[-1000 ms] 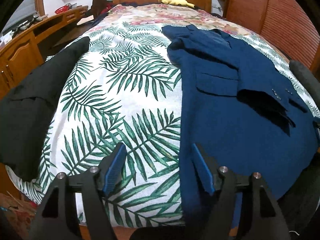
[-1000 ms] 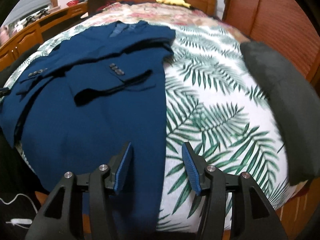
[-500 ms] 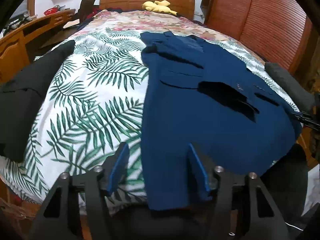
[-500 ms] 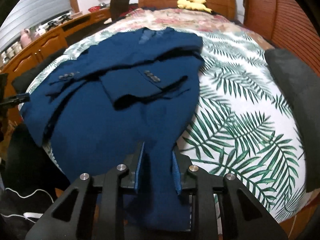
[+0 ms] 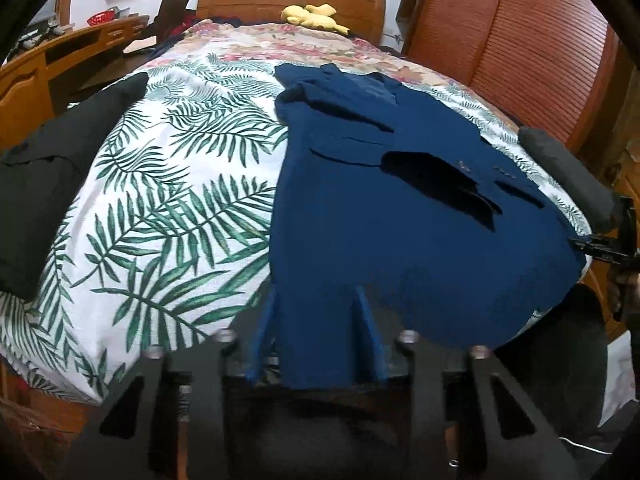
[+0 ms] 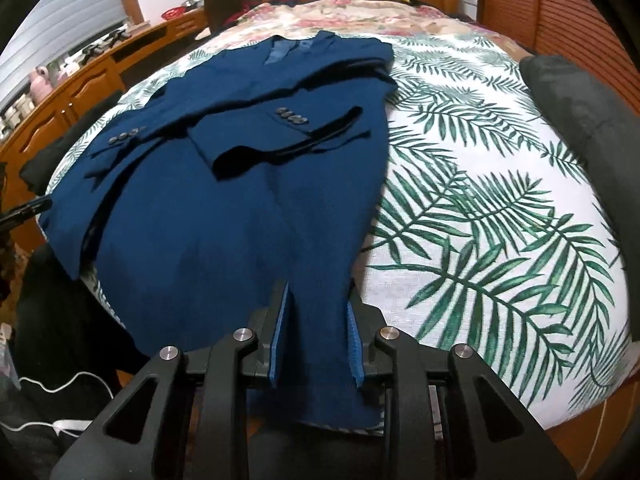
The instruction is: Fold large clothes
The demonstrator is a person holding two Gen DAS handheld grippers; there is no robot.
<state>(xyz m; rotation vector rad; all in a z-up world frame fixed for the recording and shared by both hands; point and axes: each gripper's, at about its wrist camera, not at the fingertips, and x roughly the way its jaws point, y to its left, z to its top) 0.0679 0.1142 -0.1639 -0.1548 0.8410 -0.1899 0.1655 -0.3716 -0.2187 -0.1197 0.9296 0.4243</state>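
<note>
A navy blue suit jacket (image 5: 380,208) lies flat on the palm-leaf bedspread (image 5: 168,200), sleeves folded across its front, collar toward the headboard. My left gripper (image 5: 316,320) is shut on the jacket's bottom hem at its left corner. My right gripper (image 6: 316,328) is shut on the hem at the jacket's (image 6: 240,208) right corner, with the hem hanging over the bed's near edge. The right gripper also shows at the right edge of the left wrist view (image 5: 600,246).
A black garment (image 5: 44,184) lies at the bed's left side and a dark grey one (image 6: 588,120) at the right. A yellow plush toy (image 5: 312,16) sits by the wooden headboard. A wooden desk (image 5: 60,64) runs along the left; a slatted wardrobe (image 5: 520,40) stands right.
Both grippers moved down to the near bed edge and closed on the jacket's bottom hem; a second ago both were open above the bedspread.
</note>
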